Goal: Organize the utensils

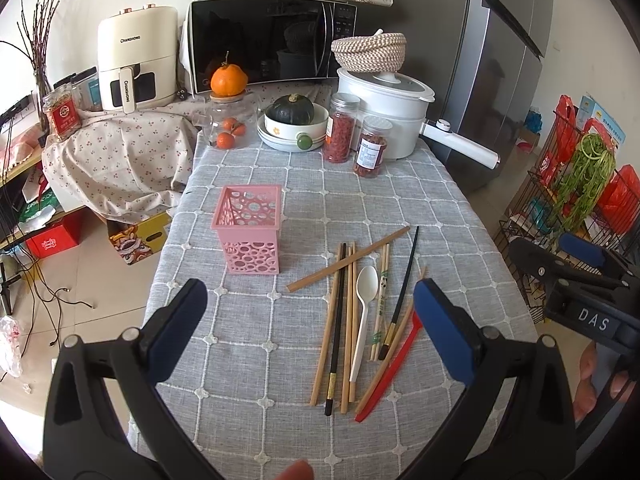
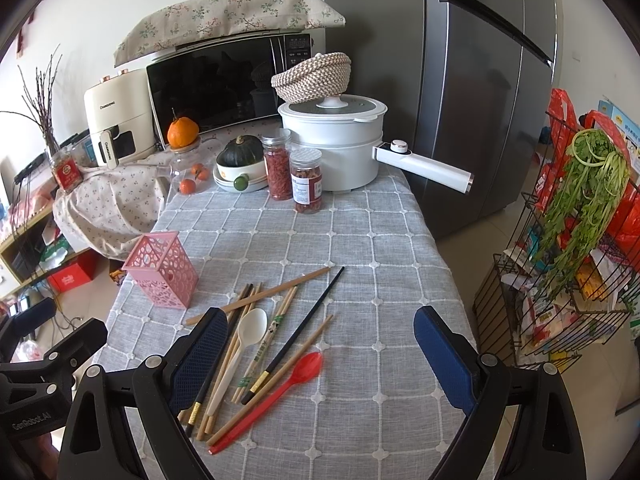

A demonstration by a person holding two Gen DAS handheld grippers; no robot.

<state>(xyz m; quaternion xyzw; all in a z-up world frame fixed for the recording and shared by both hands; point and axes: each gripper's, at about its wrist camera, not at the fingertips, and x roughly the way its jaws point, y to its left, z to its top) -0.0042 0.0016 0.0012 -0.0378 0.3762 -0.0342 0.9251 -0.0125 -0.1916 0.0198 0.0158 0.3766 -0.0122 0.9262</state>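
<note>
nothing is being held yet: the left gripper [image 1: 310, 308] and right gripper [image 2: 320, 338] are hovering with jaws released above the chopsticks [image 2: 256, 304] and spoons lying loose on the surface beside the empty pink holder [image 1: 250, 234]; next, pinching one utensil.

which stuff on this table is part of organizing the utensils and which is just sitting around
For the job:
- pink holder
- chopsticks
- white spoon
- red spoon
- left hand-held gripper, open
- right hand-held gripper, open

Just lying about:
- white pot
- two jars
- squash in bowl
- microwave
- air fryer
</note>
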